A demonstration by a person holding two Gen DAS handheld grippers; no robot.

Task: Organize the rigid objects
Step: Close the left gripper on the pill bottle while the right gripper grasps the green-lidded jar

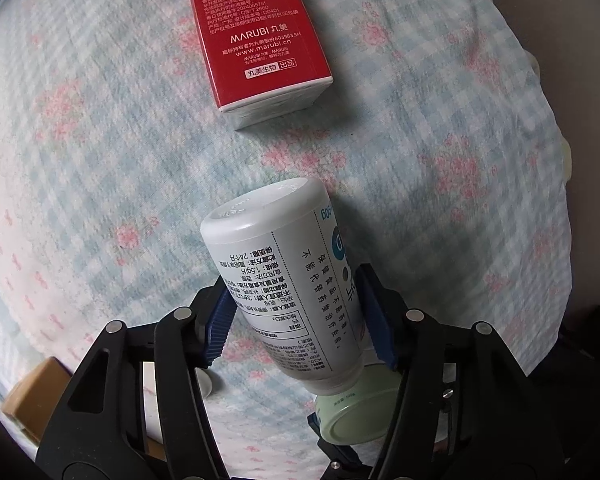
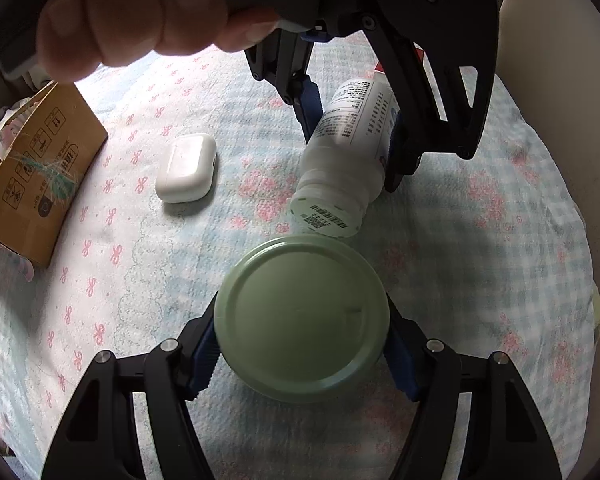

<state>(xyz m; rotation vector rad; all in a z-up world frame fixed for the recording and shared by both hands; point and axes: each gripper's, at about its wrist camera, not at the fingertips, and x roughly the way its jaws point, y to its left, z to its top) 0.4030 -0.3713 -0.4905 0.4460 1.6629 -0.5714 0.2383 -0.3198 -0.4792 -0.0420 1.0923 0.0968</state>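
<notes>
Left gripper (image 1: pixel 298 312): points straight down; its blue pads sit against both sides of the white bottle (image 1: pixel 284 284), which lies tilted between them. Seen from the right wrist, the same gripper (image 2: pixel 352 136) clamps the bottle's labelled body.
Right gripper (image 2: pixel 300 350): angled downward, its blue pads pressed on opposite edges of the green jar (image 2: pixel 302 316), closed onto it.
Hand (image 2: pixel 140 12): a person's hand wraps the left gripper's handle at the top of the right wrist view.
Bottle: white plastic, printed label, its flat base toward the left wrist camera's far side and its cap end (image 2: pixel 326 210) low, toward the jar; a barcode sticker shows on the cap.
Jar: round pale green lid facing up, just beside the bottle's cap; whether the two touch I cannot tell. From the left wrist it shows under the bottle (image 1: pixel 352 412).
Red box (image 1: pixel 256 36): lies flat on the cloth, apart from the bottle, white print on its upper face.
Earbud case (image 2: pixel 186 168): white, lying on the cloth left of the bottle, well apart from both grippers.
Carton (image 2: pixel 36 160): brown cardboard at the left edge, handling symbols printed on it.
Cloth (image 2: pixel 480 280): blue-and-white check with pink flowers, covering the worktop beneath everything.
</notes>
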